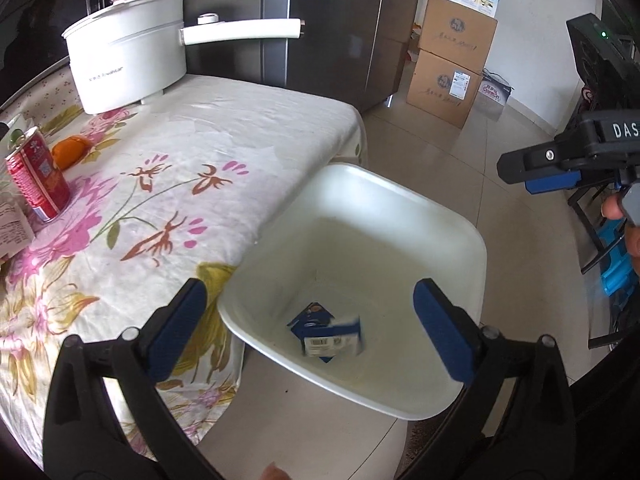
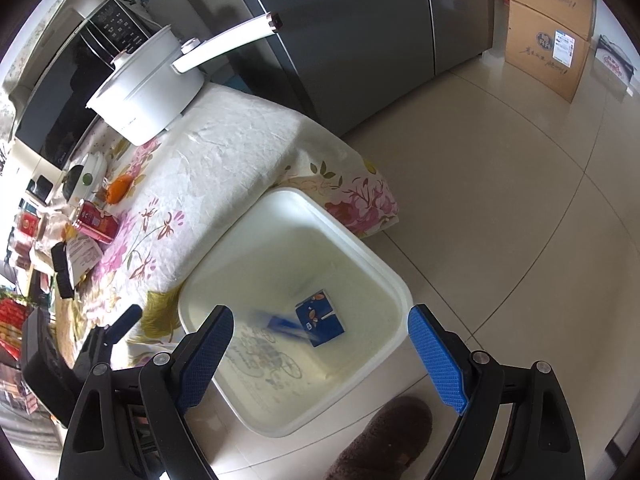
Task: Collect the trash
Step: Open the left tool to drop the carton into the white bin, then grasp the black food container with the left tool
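A white bin stands on the floor against the table's corner. On its bottom lies a dark blue carton. A second blue carton with a barcode shows as a motion-blurred streak beside it. My left gripper hangs open above the bin with nothing between its pads. My right gripper is also open and empty over the bin. A red can stands on the floral tablecloth at the left, with a printed paper next to it.
A white electric pot with a long handle sits at the table's far end, an orange item near the can. A grey fridge and stacked cardboard boxes stand behind. A brown slipper rests by the bin.
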The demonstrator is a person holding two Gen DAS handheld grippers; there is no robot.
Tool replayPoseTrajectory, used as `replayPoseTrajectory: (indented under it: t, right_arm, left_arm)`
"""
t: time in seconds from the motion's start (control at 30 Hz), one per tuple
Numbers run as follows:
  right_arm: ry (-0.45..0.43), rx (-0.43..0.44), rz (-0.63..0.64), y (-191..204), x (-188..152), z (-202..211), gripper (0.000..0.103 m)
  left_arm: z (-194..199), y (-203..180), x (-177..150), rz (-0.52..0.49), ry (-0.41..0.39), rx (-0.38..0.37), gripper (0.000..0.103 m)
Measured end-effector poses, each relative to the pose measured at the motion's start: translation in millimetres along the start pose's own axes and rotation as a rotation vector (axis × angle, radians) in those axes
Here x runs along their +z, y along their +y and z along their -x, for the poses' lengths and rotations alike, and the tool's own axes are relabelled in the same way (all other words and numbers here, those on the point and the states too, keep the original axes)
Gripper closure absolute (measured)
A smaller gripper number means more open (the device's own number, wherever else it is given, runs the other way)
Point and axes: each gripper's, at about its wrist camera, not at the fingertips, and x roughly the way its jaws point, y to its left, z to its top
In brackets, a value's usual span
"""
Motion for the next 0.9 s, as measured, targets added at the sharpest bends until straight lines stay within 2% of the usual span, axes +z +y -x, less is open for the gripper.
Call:
replayPoseTrajectory:
  t: [0.17, 0.3, 0.47, 0.67, 0.77, 0.9]
  right_arm:
    - [-0.009, 0.0, 0.024, 18, 5, 3, 0.013]
    - [-0.031, 0.0, 0.066, 45, 10, 8, 0.012]
    - [-0.042, -0.001, 0.123, 87, 16, 9, 0.012]
    - [-0.028, -0.012, 0.193, 138, 19, -4, 0.012]
    - [-0.012, -0.028, 0.223, 156, 19, -13, 0.012]
    - [0.005, -0.032, 0.228, 176, 21, -23, 0.012]
  left_arm:
    - [16, 15, -1, 0.018, -0.004, 0.011, 0.0]
    - [36, 37, 1, 0.035, -0.006, 0.051, 0.0]
    - [69, 74, 5, 0.049, -0.022, 0.141, 0.0]
    - [103, 139, 6, 0.106, -0.029, 0.274, 0.0]
    - [114, 179, 7, 0.184, -0.028, 0.344, 0.0]
    - [118, 243, -3, 0.39, 0.027, 0.419, 0.0]
